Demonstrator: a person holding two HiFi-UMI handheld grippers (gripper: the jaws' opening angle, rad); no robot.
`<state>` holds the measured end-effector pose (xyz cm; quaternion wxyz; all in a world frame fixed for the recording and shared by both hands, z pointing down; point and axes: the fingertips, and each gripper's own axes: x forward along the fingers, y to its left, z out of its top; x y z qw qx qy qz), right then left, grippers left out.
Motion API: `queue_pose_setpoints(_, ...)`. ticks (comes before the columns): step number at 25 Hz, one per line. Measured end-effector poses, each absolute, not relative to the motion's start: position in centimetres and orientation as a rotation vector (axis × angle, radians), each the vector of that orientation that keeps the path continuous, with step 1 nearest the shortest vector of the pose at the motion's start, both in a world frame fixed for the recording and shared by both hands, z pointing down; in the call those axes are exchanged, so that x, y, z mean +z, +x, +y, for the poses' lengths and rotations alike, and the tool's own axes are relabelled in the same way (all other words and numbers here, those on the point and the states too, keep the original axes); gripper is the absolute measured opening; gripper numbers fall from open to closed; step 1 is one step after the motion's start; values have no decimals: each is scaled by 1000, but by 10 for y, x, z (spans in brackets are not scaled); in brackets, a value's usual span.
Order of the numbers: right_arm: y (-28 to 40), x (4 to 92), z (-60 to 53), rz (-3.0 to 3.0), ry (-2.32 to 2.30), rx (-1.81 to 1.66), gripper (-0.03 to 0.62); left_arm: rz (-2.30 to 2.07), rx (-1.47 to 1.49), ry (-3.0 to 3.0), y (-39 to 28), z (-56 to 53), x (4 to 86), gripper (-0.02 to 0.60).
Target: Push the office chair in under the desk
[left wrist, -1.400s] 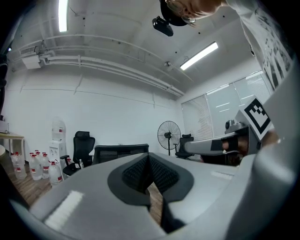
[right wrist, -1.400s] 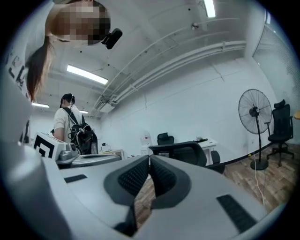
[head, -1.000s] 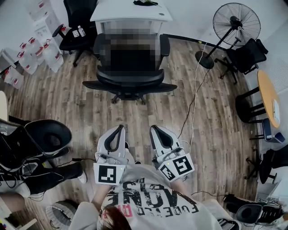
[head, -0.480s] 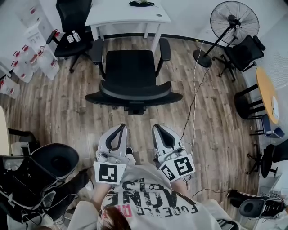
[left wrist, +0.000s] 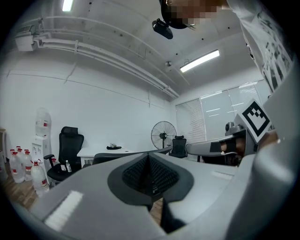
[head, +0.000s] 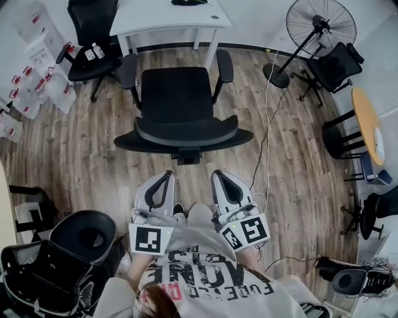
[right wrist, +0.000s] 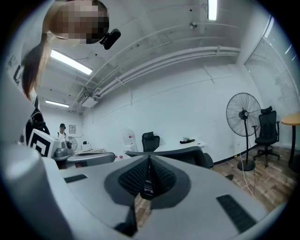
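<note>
chair spot: office chair [head: 180, 102] out on the wood floor [head: 81, 143], just near of the white table [head: 168, 17], seat facing it, backrest [head: 185, 131] toward the claws, not tucked under yet
left claw [head: 165, 177]: clenched shut, nothing in it, held level, close behind the backrest, no contact visible
right claw [head: 217, 176]: same deal, pinched shut and empty, right beside the left one
handling guess: looks like a wheeled base, so probably rolls easy on the planks; bulky but no big shove needed; back likely flexes a bit, seat may swivel if pushed off-centre
where to push: top rim of the backrest, one shut claw each side of the middle, no grabbing needed
gap check: armrests [head: 224, 64] look like a close fit between the table legs, hard to call from above
in the way: nothing spotted on the floor between chair and table
around: second black chair [head: 93, 28] far left by the table, water jugs [head: 37, 81] left, fan [head: 320, 25] far right, white cable [head: 266, 124] trailing right of the chair, worth keeping the wheels off it
</note>
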<state>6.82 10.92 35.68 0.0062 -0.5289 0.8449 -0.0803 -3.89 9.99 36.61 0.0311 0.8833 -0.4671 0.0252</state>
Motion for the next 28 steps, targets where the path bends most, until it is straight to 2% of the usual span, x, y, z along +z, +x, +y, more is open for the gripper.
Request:
queue_pose_setpoints(17, 102, 370, 38, 2774, -1558, -287, 17, -1661, 114, 2587, -43, 40, 363, 11)
queue_pose_setpoints(28, 116, 388, 32, 2848, -1448, -257, 17, -1778, 185, 2567, -60, 33, 382, 11)
